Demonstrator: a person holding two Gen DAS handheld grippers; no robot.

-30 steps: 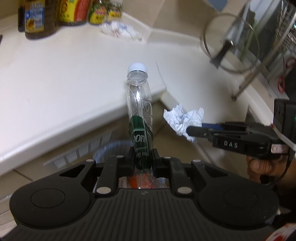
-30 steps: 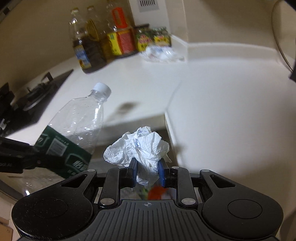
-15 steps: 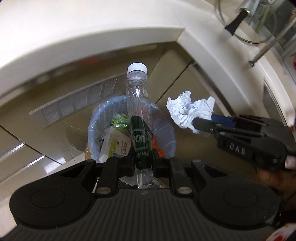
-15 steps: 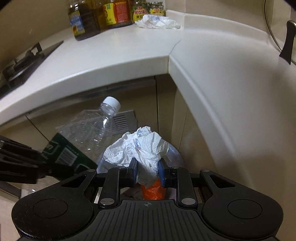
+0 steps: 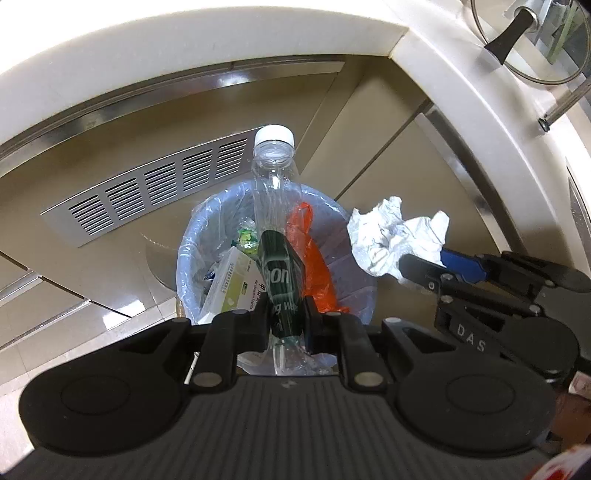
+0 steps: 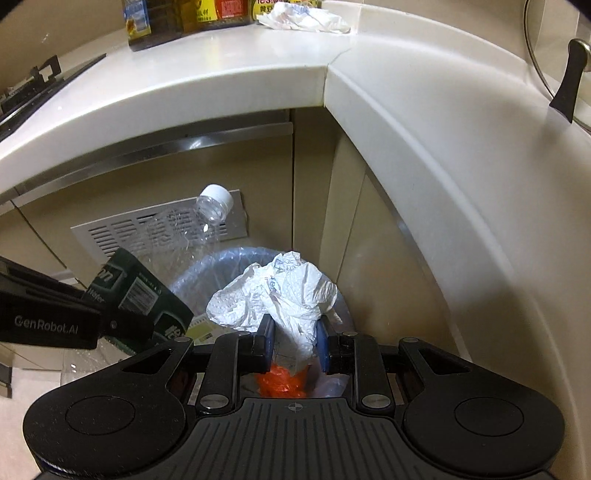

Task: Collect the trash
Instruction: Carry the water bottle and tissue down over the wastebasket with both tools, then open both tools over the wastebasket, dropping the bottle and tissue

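My left gripper [image 5: 286,317] is shut on a clear plastic bottle [image 5: 275,221] with a white cap and green label, held over the lined trash bin [image 5: 192,243] on the floor. The bottle also shows in the right wrist view [image 6: 166,258]. My right gripper [image 6: 293,343] is shut on a crumpled white paper towel [image 6: 284,295] just above the bin's right rim [image 6: 229,258]. In the left wrist view the towel [image 5: 395,236] and right gripper [image 5: 424,266] sit right of the bin.
The bin holds an orange bag [image 5: 314,258], a yellow-green box [image 5: 232,280] and other trash. A white countertop [image 6: 221,66] curves overhead, with sauce bottles [image 6: 184,14] and another crumpled tissue [image 6: 303,18]. A vent grille [image 5: 147,192] is behind the bin. A pot lid [image 5: 517,37] hangs right.
Both grippers have dropped from countertop height to below the counter edge and closer over the bin, each still holding its item.
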